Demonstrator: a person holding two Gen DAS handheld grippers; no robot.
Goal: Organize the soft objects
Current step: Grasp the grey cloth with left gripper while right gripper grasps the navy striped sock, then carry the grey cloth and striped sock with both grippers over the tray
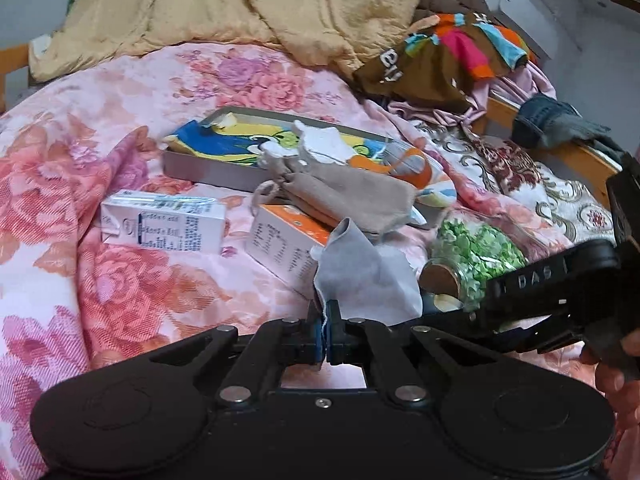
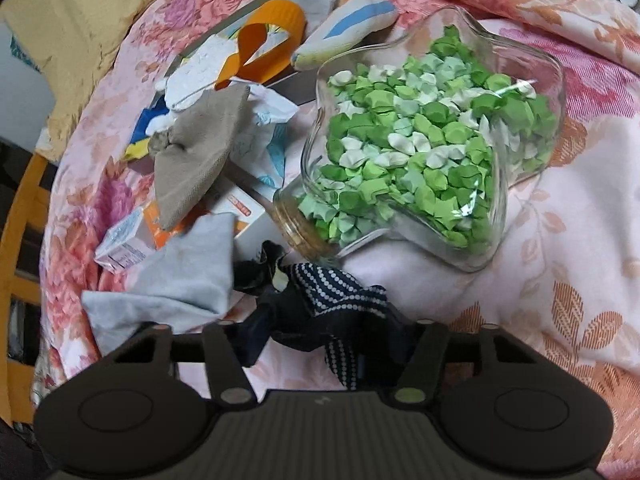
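My left gripper (image 1: 325, 320) is shut on a light grey cloth (image 1: 366, 276), which stands up from the jaws above the bed; the cloth also shows in the right wrist view (image 2: 180, 276). My right gripper (image 2: 320, 340) is around a dark navy dotted fabric item (image 2: 332, 292) bunched between its fingers; the fingertips are hidden by it. A beige drawstring pouch (image 1: 344, 192) lies on an orange box (image 1: 288, 240). A white sock (image 1: 320, 140) and an orange-striped sock (image 1: 424, 176) lie on a shallow tray (image 1: 208, 168).
A star-shaped glass jar of green paper stars (image 2: 432, 152) lies on its side on the pink floral quilt (image 1: 120, 280). A white carton (image 1: 160, 224) lies left of the orange box. A yellow blanket (image 1: 240, 8) and colourful clothes (image 1: 460, 52) lie at the back.
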